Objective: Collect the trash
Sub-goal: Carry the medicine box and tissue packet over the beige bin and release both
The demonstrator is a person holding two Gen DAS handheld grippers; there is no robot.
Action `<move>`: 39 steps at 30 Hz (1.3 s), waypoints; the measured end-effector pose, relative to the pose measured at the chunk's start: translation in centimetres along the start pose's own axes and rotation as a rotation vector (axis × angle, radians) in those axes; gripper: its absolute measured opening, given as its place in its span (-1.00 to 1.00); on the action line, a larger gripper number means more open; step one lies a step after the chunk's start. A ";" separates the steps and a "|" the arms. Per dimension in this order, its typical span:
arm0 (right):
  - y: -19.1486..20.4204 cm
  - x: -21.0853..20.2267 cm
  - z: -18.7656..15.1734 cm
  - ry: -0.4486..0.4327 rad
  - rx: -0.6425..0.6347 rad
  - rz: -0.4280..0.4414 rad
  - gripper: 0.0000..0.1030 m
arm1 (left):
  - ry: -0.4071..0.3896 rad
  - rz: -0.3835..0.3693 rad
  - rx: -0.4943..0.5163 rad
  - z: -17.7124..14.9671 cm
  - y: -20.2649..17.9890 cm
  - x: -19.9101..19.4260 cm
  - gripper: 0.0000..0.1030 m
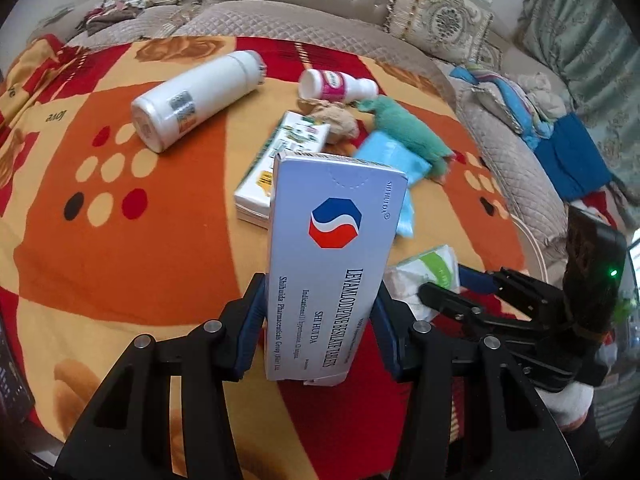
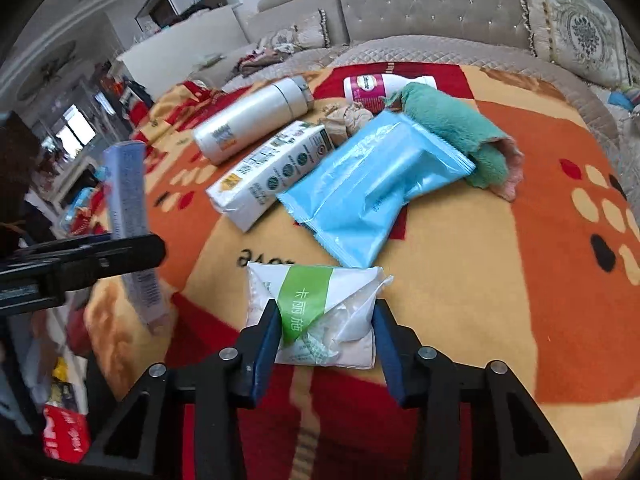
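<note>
Clamped between my left gripper's (image 1: 320, 328) blue pads stood the white rectangular cardboard tablet box with the red-and-blue octagon logo (image 1: 334, 264), held upright and lifted clear of the orange, red and cream patterned blanket (image 1: 120, 240). That box was the one piece of trash I had in hand and off the surface, so I judged the collecting to be at an early stage. No bin or bag showed in either view, so I could not tell where the box was to go.

My right gripper (image 2: 326, 336) had its pads on either side of the white crinkled tissue packet with the green band (image 2: 316, 312), which lay on the blanket at the near edge of the clutter. The jaws sat close against the packet's sides, but I could not tell whether they were pressing it or merely framing it; the packet looked flat on the blanket, not raised.

Left on the blanket beyond it were a light blue plastic pouch (image 2: 372, 184), a white printed carton lying on its side (image 2: 268, 172), a crumpled brown paper wad (image 2: 346, 120), a white cylindrical flask (image 2: 252, 120), a small white bottle with a pink label (image 2: 384, 86) and a rolled green fleece cloth (image 2: 448, 128). Which of these counted as trash was my guess: probably the wad, pouch and carton, so most of the job remained.
</note>
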State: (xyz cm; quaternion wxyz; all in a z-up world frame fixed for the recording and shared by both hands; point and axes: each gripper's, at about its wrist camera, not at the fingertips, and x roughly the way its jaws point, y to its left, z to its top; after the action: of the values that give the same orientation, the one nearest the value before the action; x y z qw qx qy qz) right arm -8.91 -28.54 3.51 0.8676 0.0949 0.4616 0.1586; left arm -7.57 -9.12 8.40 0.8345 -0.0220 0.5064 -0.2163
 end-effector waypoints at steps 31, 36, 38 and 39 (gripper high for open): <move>-9.2 -9.8 -4.4 -0.094 0.168 -0.094 -0.15 | 0.034 -0.086 0.169 0.3 -13.1 4.2 -0.07; -10.7 -11.3 -4.8 -0.113 0.192 -0.120 -0.15 | 0.039 -0.103 0.190 0.5 -15.0 4.6 -0.07; -11.1 -11.7 -5.0 -0.117 0.198 -0.130 -0.15 | 0.042 -0.109 0.194 0.6 -15.5 4.8 -0.07; -11.4 -11.9 -5.1 -0.119 0.203 -0.135 -0.15 | 0.043 -0.112 0.195 0.6 -15.8 4.9 -0.07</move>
State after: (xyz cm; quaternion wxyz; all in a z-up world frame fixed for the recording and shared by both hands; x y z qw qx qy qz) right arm -17.23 -43.40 6.32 0.8882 0.1600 0.4282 0.0463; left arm -10.53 -25.42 8.65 0.8081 0.0357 0.4987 -0.3114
